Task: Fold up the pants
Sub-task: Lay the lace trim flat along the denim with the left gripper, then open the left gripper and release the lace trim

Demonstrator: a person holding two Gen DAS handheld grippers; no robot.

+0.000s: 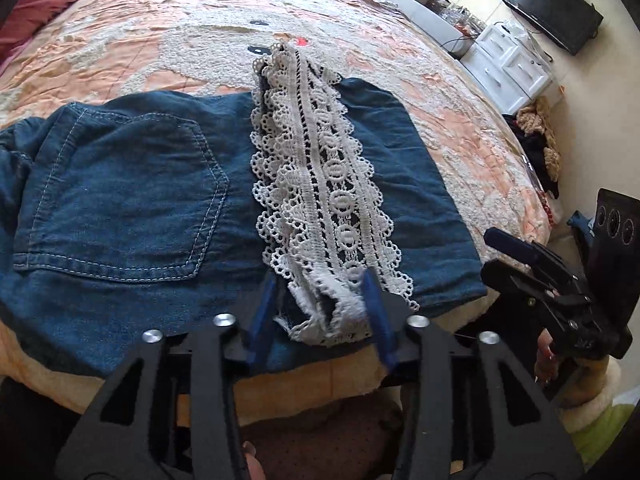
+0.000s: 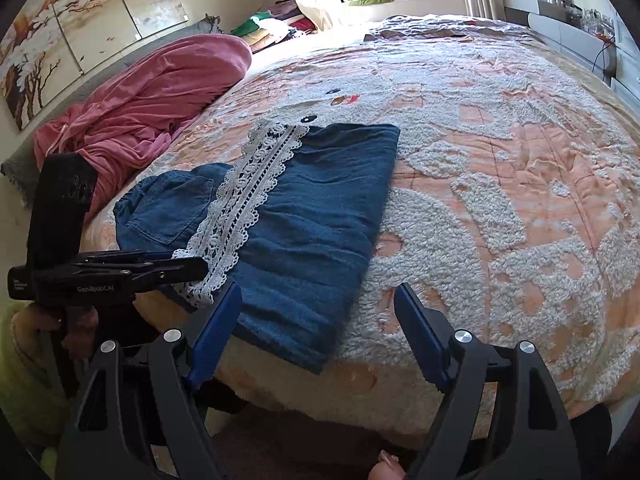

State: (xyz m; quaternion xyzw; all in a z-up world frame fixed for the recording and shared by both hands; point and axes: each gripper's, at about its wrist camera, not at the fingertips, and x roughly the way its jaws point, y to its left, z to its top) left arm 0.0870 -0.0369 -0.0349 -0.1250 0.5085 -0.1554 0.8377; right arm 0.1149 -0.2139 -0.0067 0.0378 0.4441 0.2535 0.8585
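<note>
On the bedspread [image 2: 500, 168] the half-folded denim pants [image 1: 132, 200] lie flat as my left gripper [image 1: 320, 304] straddles their lace hem [image 1: 320, 184], not visibly pinching, and my right gripper [image 2: 320, 320] hovers open at the fold's near corner, suggesting both must clamp before the next fold.

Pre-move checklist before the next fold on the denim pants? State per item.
1. Left tool on the lace trim at the near end: ok, fingers straddle the bunched lace; firm clamp cannot tell.
2. Right tool open and empty: ok.
3. Right tool lined up on the near corner of the denim pants: not ok, only its left finger is at the cloth edge.
4. Pants lying flat on the bedspread: ok, minor wrinkles.
5. Pink blanket apart from the pants: ok.
</note>
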